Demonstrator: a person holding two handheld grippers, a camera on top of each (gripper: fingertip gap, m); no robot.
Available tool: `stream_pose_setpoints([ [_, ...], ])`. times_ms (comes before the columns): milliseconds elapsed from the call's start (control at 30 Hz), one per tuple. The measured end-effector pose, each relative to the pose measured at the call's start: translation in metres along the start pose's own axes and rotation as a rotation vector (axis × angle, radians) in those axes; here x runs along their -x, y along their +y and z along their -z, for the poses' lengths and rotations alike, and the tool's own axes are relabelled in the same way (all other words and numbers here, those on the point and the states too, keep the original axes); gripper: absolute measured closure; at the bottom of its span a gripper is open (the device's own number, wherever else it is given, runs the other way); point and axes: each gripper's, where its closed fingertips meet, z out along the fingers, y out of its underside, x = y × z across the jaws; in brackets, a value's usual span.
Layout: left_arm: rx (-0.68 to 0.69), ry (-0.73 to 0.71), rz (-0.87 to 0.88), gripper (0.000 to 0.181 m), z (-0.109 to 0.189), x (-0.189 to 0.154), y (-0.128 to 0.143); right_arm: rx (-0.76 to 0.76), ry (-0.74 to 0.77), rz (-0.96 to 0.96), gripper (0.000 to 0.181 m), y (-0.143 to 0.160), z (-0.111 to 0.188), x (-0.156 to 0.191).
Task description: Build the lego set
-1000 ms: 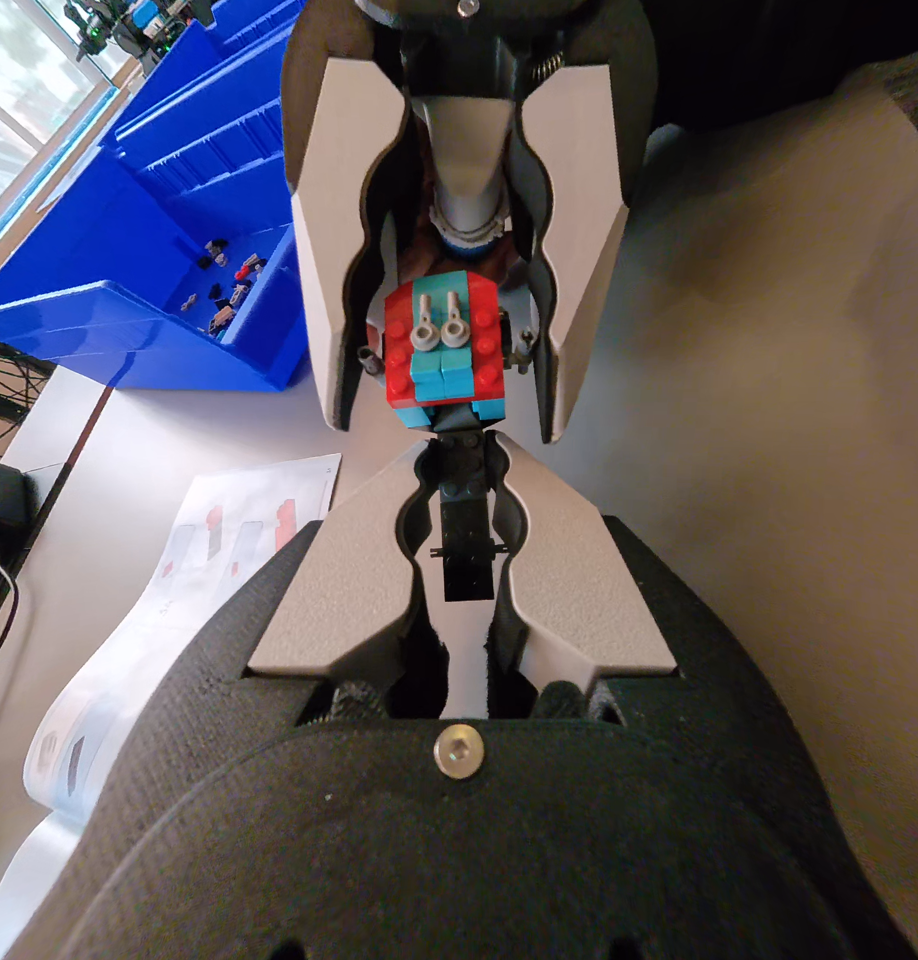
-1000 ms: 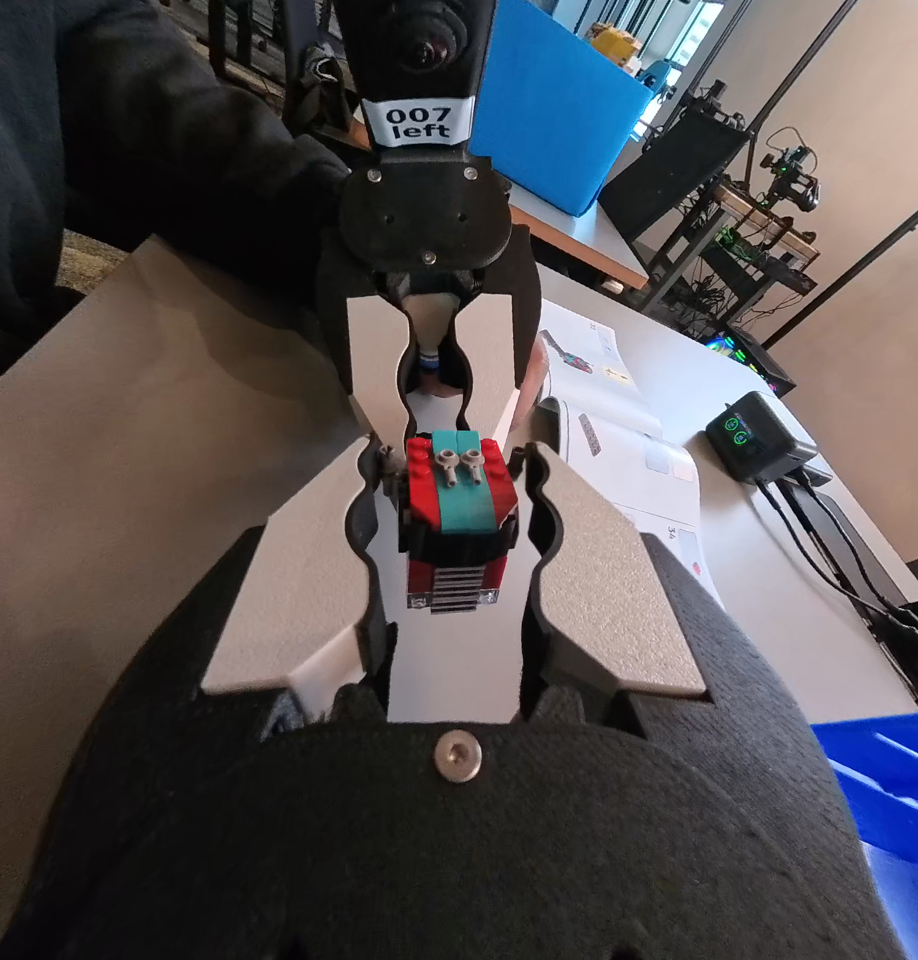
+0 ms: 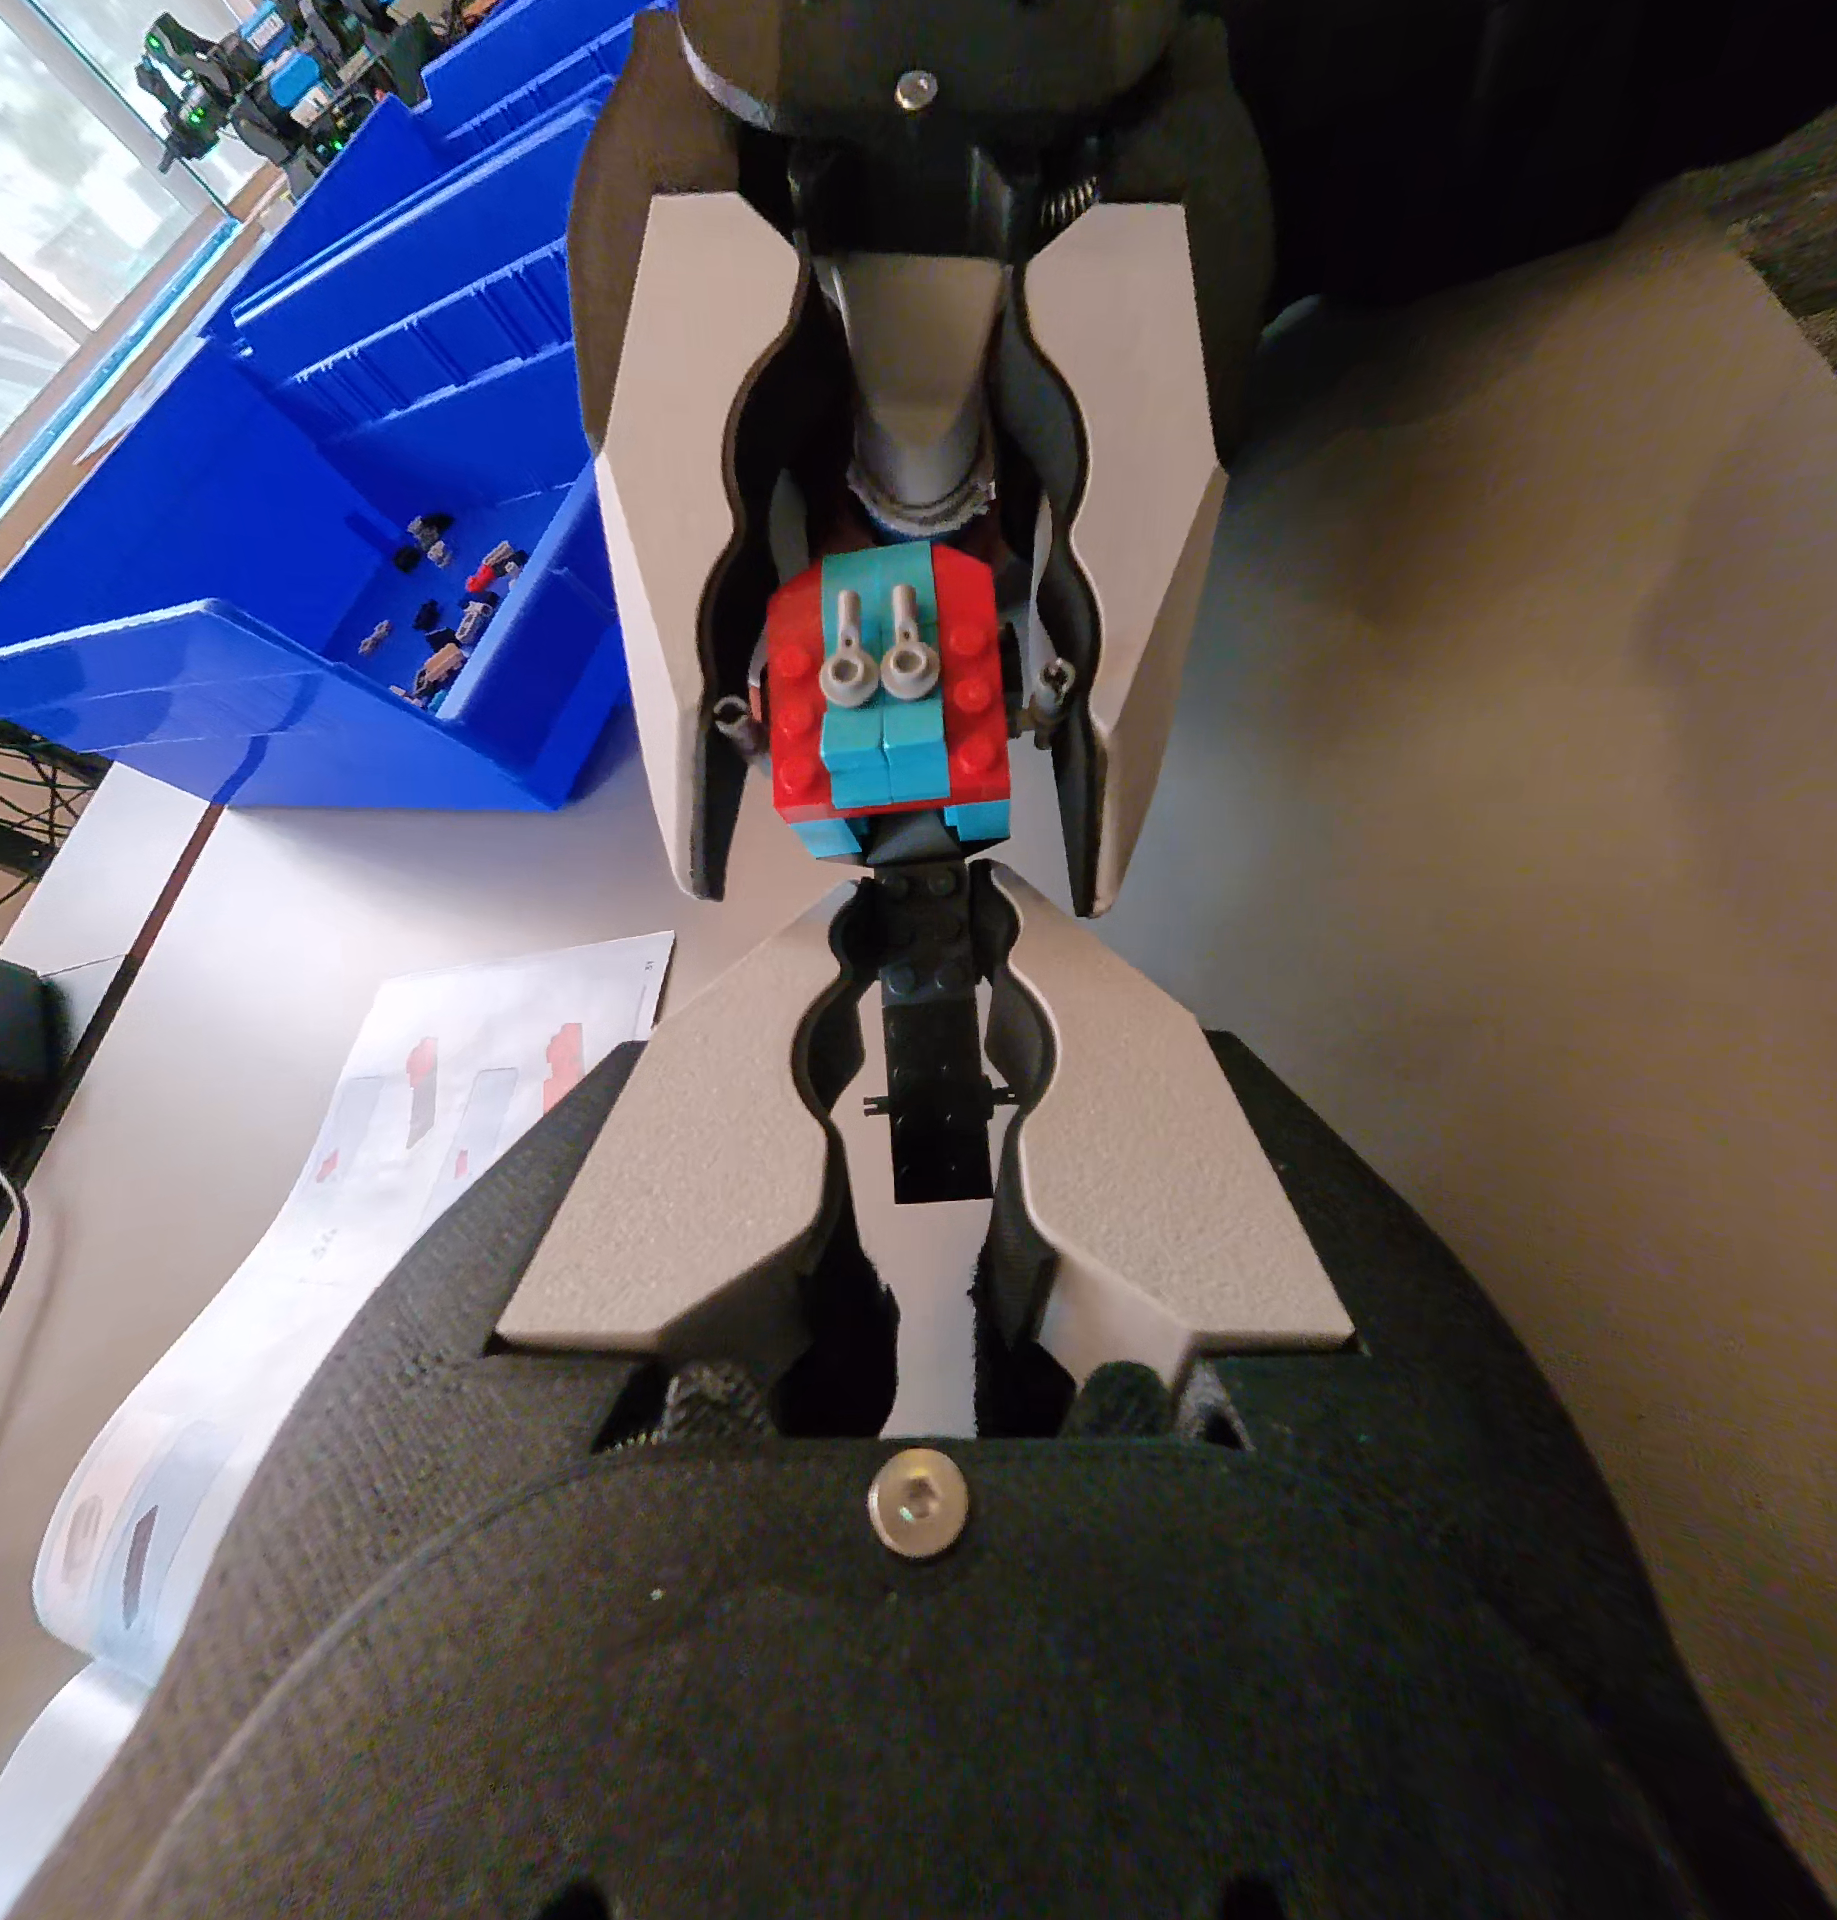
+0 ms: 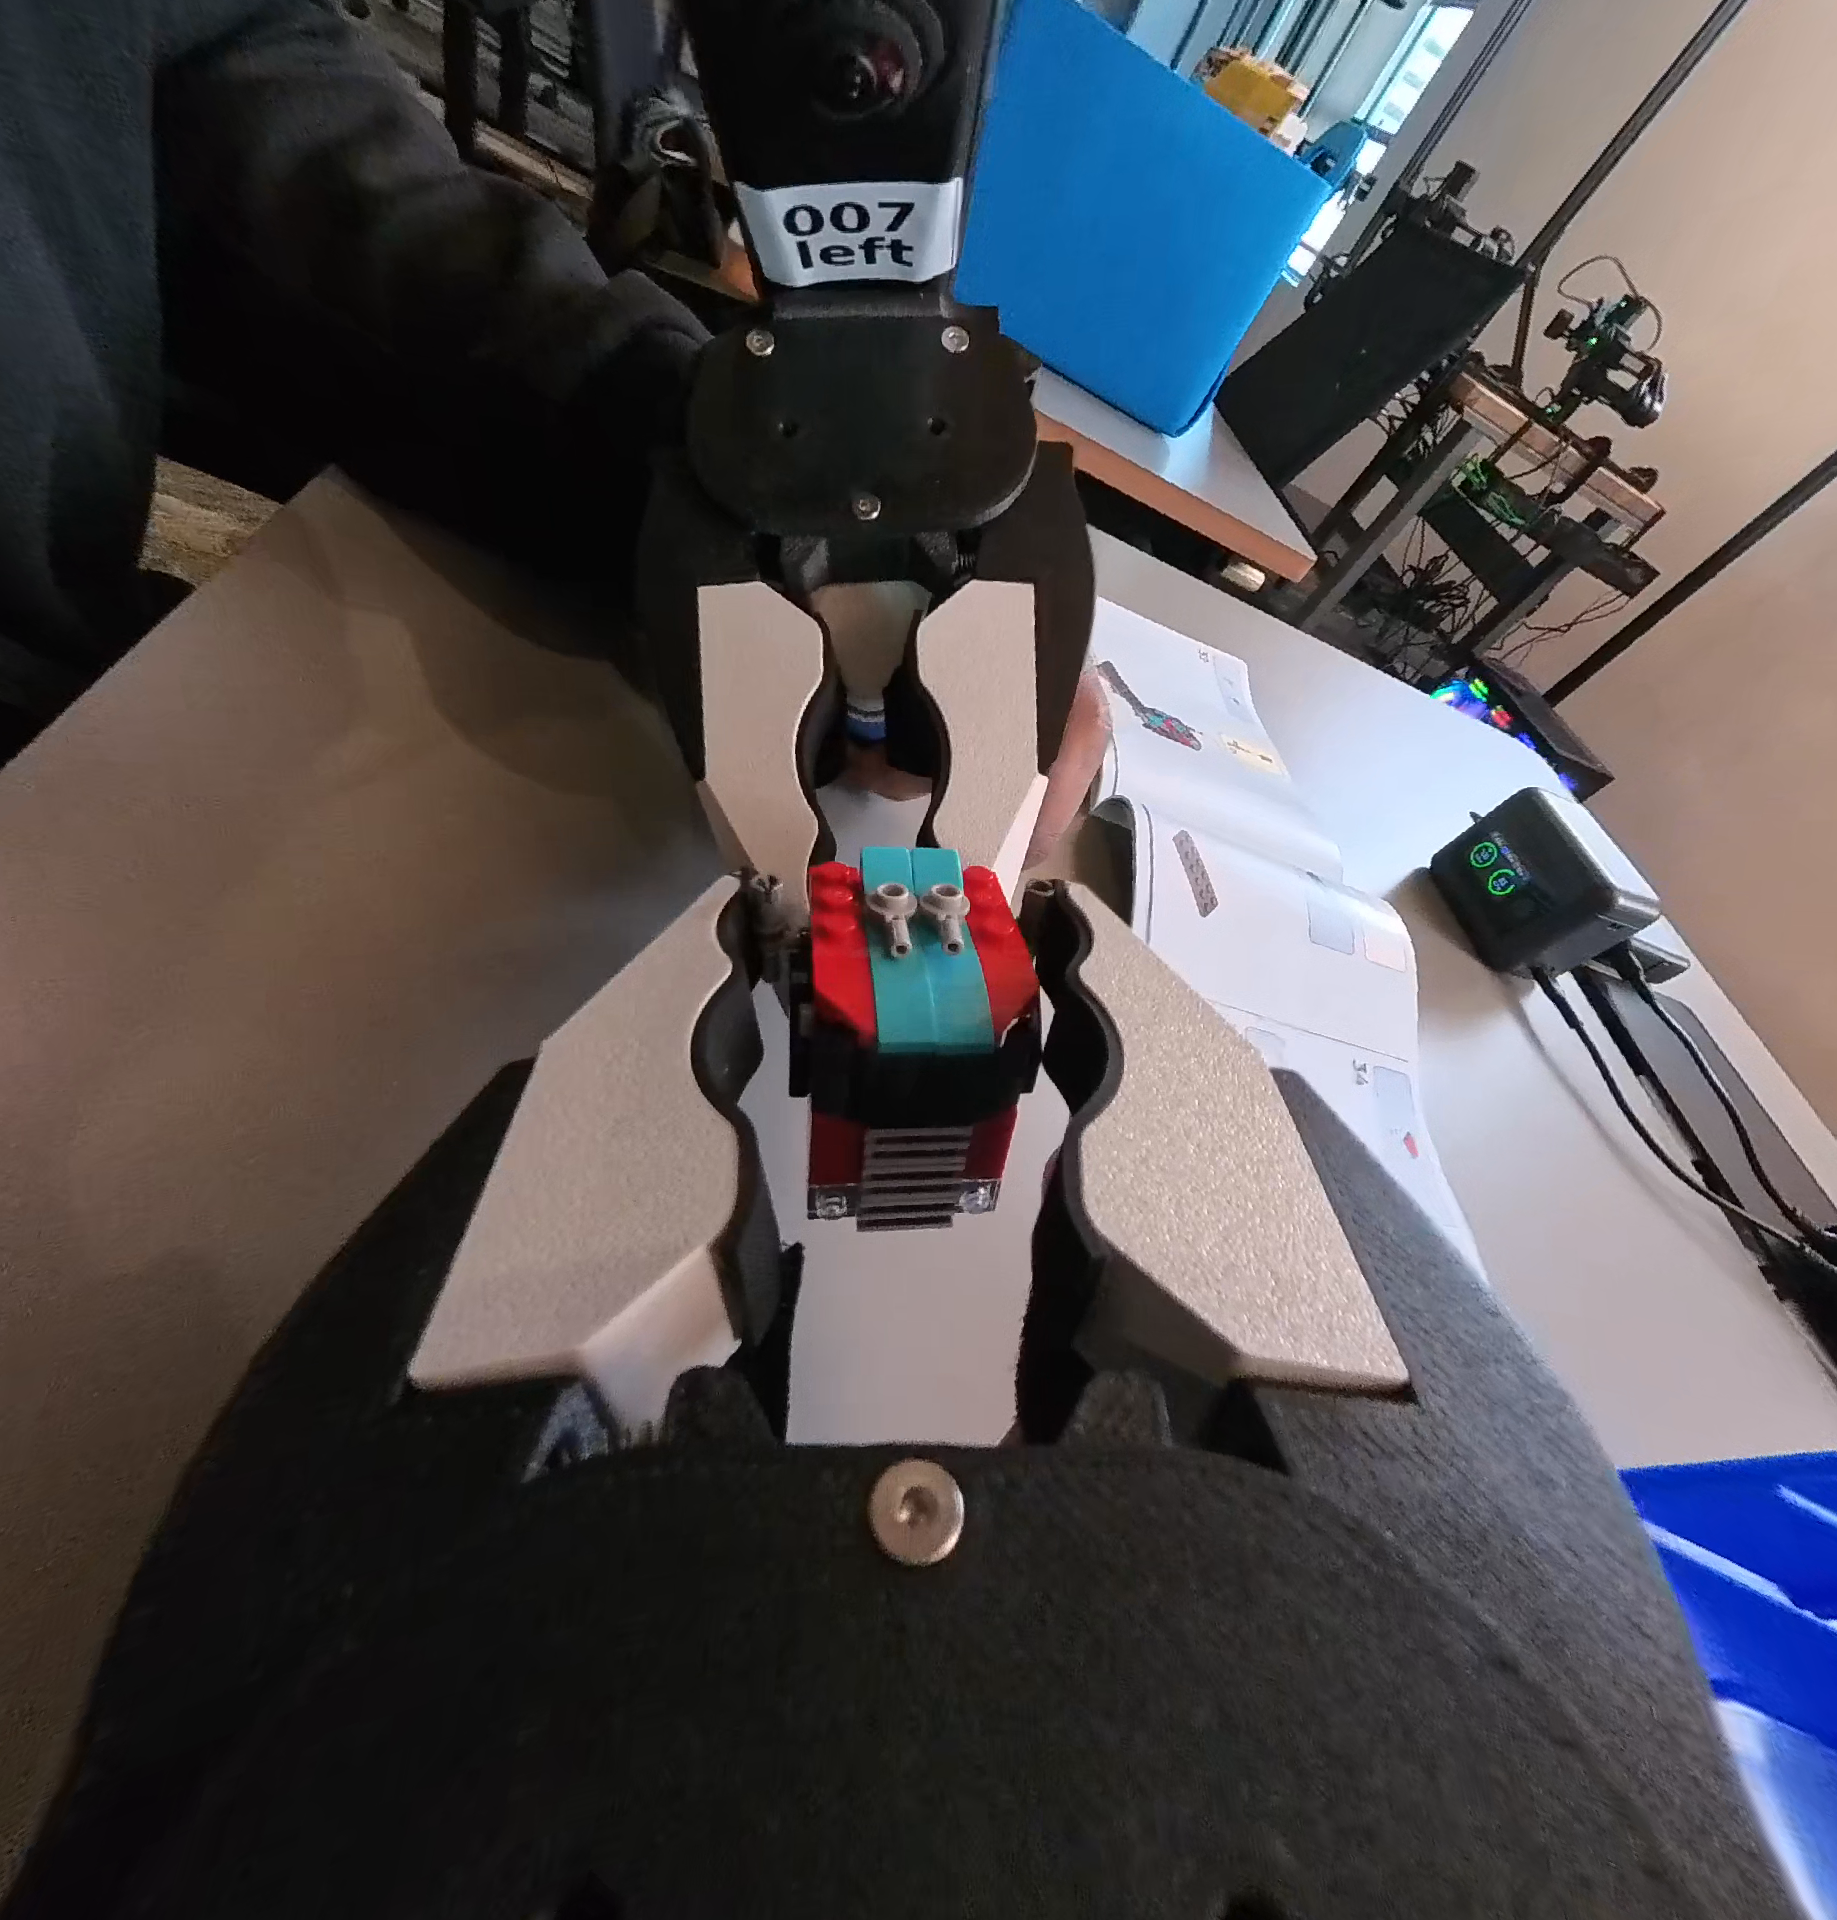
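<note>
Two grippers meet nose to nose above the grey bench (image 3: 1516, 935), sharing one lego truck between them. In the left wrist view, the left gripper (image 3: 929, 914) has its fingers (image 3: 706, 1122) pressed together on the black chassis (image 3: 940, 1101) that runs back from the truck, while the right gripper (image 3: 898, 810) reaches in from 12 o'clock, its fingers (image 3: 675, 582) flanking the red and teal cab (image 3: 888, 696). In the right wrist view, the right gripper (image 4: 903, 914) is clamped on the cab's sides, the grey grille (image 4: 914, 1174) facing the camera and two small grey pieces (image 4: 919, 909) on the roof; the left gripper (image 4: 872, 821) stands beyond at 12 o'clock. An open instruction booklet (image 4: 1278, 914) lies on the bench at 3 o'clock of the truck, with a small black device (image 4: 1537, 883) farther out. Blue bins (image 3: 301, 582) holding loose pieces sit at 10 o'clock in the left wrist view.
</note>
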Motion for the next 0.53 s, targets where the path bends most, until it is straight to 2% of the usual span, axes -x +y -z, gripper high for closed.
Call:
stream_pose_setpoints([
  [533, 0.01, 0.0, 0.006, 0.164, 0.0003, 0.0008, 0.0018, -0.02, 0.018, -0.03, 0.121, -0.0023, -0.0024, -0.0024],
])
